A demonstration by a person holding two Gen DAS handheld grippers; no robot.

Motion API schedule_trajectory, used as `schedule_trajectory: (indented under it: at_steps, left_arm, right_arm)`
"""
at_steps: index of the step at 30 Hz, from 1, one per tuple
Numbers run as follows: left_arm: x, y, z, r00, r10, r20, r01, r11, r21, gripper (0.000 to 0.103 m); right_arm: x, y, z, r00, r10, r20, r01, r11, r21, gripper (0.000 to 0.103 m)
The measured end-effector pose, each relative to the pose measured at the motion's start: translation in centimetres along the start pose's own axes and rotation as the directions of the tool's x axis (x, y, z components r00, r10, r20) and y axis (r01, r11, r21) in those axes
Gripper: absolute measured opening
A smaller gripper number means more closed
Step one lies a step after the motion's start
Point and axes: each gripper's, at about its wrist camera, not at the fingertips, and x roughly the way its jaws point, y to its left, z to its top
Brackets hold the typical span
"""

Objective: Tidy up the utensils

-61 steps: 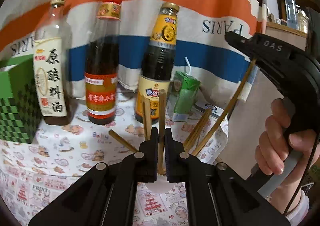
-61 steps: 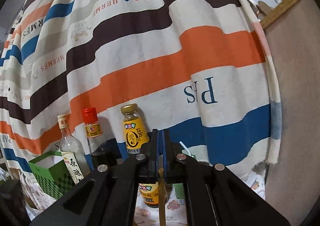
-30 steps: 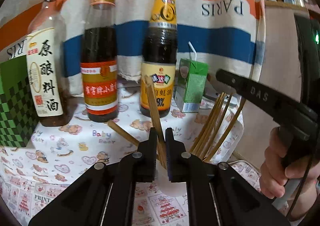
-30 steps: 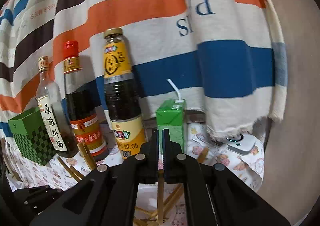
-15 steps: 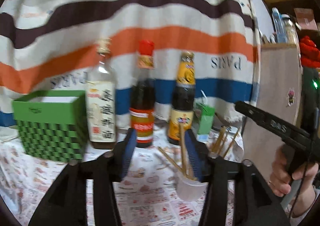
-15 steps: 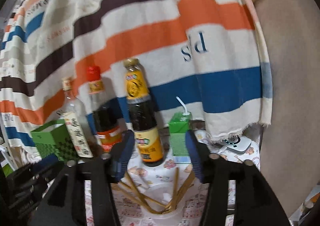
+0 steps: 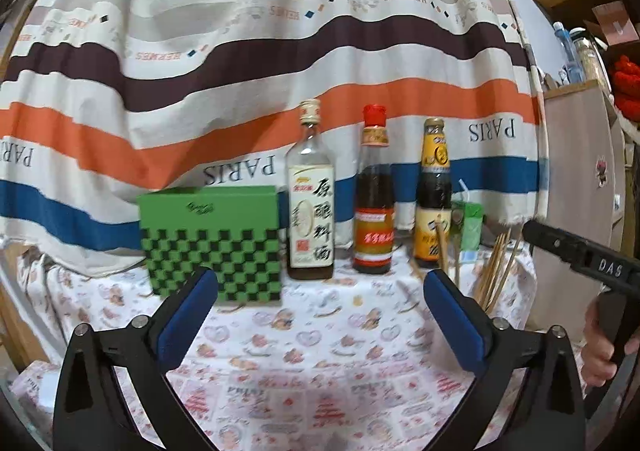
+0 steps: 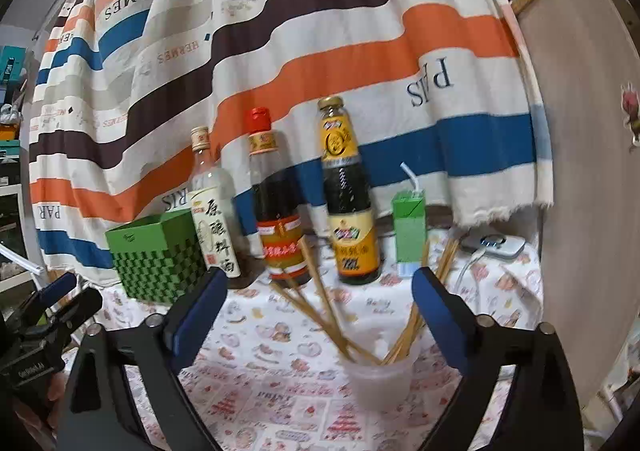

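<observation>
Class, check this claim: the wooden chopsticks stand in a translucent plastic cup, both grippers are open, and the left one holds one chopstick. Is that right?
Not quite. The wooden chopsticks do stand in the translucent plastic cup, and both grippers are open, but the left gripper holds nothing: the left wrist view shows only tablecloth between its fingers. The right gripper is empty too.

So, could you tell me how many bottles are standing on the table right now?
3, in a row at the back: the clear bottle beside the green box, the red-capped bottle in the middle, and the yellow-labelled bottle next to the green carton. None seems hidden.
</observation>
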Motion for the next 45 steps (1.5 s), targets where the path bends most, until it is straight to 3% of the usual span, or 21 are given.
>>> schedule_trajectory:
  at_steps: [2, 7, 18, 25, 28, 31, 36, 45]
  left_arm:
    - [-0.3, 0.5, -0.9, 1.000, 0.011, -0.001, -0.011, 1.000, 0.008, 0.102]
    - [-0.3, 1.5, -3.2, 0.998, 0.057, -0.022, -0.057, 0.998, 0.005, 0.102]
    - [1.5, 2.9, -7.1, 0.989, 0.064, -0.136, -0.072, 0.996, -0.052, 0.102]
    - [2.0, 3.2, -7.9, 0.985, 0.109, -0.134, -0.116, 0.992, -0.044, 0.102]
    - [2.6, 2.6, -8.2, 0.982, 0.136, -0.134, -0.133, 0.991, 0.032, 0.102]
    - [3.3, 3.2, -8.5, 0.980, 0.085, -0.182, -0.089, 0.996, -0.015, 0.102]
    - [4.9, 3.4, -9.0, 0.963, 0.065, -0.262, -0.076, 0.997, -0.031, 0.103]
    - [4.6, 2.9, -9.2, 0.963, 0.104, -0.250, -0.109, 0.994, -0.007, 0.103]
  right_arm:
    - [-0.2, 0.4, -0.8, 1.000, -0.001, 0.014, 0.001, 1.000, -0.014, 0.103]
    - [-0.1, 1.1, -2.9, 1.000, -0.003, 0.021, 0.004, 0.998, -0.060, 0.103]
    - [2.2, 2.0, -7.2, 0.996, -0.015, -0.088, 0.003, 0.992, -0.129, 0.103]
    - [3.9, 1.7, -9.3, 0.991, -0.048, -0.122, 0.029, 0.988, -0.155, 0.103]
    - [4.2, 1.8, -9.7, 0.989, -0.056, -0.134, 0.033, 0.986, -0.165, 0.103]
    - [4.1, 2.0, -10.1, 0.990, -0.073, -0.124, 0.050, 0.982, -0.180, 0.103]
    - [4.5, 2.1, -10.3, 0.987, -0.068, -0.144, 0.041, 0.982, -0.183, 0.103]
    - [5.0, 2.0, -10.5, 0.978, -0.129, -0.165, 0.097, 0.977, -0.188, 0.103]
